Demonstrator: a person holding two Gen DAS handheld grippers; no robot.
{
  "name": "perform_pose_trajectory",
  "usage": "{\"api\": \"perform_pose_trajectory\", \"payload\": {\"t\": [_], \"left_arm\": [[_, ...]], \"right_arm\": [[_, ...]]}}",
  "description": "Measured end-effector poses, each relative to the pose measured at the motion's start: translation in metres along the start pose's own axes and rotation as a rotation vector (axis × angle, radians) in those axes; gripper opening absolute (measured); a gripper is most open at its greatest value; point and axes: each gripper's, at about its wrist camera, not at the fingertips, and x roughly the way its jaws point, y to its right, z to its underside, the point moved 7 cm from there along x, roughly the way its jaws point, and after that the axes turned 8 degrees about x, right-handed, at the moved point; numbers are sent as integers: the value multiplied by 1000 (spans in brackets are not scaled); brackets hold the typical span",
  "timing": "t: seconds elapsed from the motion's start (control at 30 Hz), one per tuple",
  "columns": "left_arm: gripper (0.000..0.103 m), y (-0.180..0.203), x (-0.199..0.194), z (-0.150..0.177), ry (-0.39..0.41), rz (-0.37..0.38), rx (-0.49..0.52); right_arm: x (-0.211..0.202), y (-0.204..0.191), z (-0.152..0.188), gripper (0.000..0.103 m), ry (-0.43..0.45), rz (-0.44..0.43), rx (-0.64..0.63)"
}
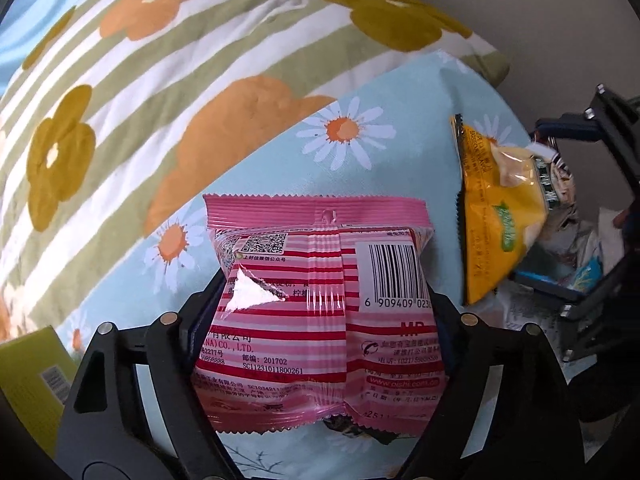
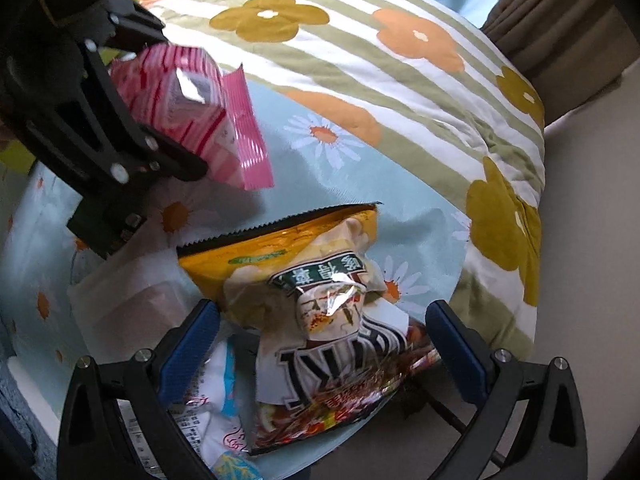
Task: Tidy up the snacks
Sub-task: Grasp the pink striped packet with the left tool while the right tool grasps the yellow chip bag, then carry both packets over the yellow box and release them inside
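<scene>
Snacks lie piled on the daisy sheet (image 2: pixel 352 200), where the right hand-held gripper (image 2: pixel 322 334) gapes around a yellow packet (image 2: pixel 280 256) while the left hand-held gripper (image 1: pixel 320 316) pinches a pink packet (image 1: pixel 316 300).

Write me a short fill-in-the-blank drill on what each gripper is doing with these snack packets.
1. The left gripper is shut on a striped packet whose main colour is ____.
2. The fingers of the right gripper have pads coloured ____.
3. The right gripper is ____, its fingers standing apart on either side of the yellow snack bag.
4. The sheet under the snacks is printed with ____.

Missing words: pink; blue; open; daisies
</scene>
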Motion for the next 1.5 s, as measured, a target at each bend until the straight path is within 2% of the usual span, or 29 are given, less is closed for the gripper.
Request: {"api": "perform_pose_trajectory", "payload": {"t": [0.13, 0.2, 0.4, 0.5, 0.6, 0.7, 0.93, 1.07, 1.23, 1.37, 1.5], "left_arm": [[80, 0, -9, 2, 20, -4, -14], [80, -1, -14, 3, 32, -3, -25], [80, -8, -27, 8, 67, -3, -82], [80, -11, -33, 12, 81, -11, -101], [80, -12, -43, 16, 100, 1, -129], [80, -10, -62, 19, 135, -24, -134], [80, -11, -129, 34, 262, -75, -193], [80, -14, -178, 58, 348, -129, -240], [80, -28, -226, 97, 423, -131, -345], [80, -53, -263, 144, 477, -193, -423], [80, -87, -278, 192, 490, -237, -503]], "right_arm": [[11, -4, 2, 94, -30, 13, -31], [16, -6, 3, 80, -39, 3, -25], [17, -5, 1, 69, -19, 7, 11], [12, 1, -1, 68, 10, 5, 62], [3, 1, -2, 68, 22, -33, 120], [-13, 0, -6, 68, 57, -35, 151], [-69, -6, -22, 68, 152, -89, 277], [-103, -26, -34, 68, 210, -109, 267], [-136, -60, -52, 68, 280, -130, 221], [-155, -98, -70, 68, 314, -150, 164], [-171, -136, -92, 68, 350, -164, 107]]}}
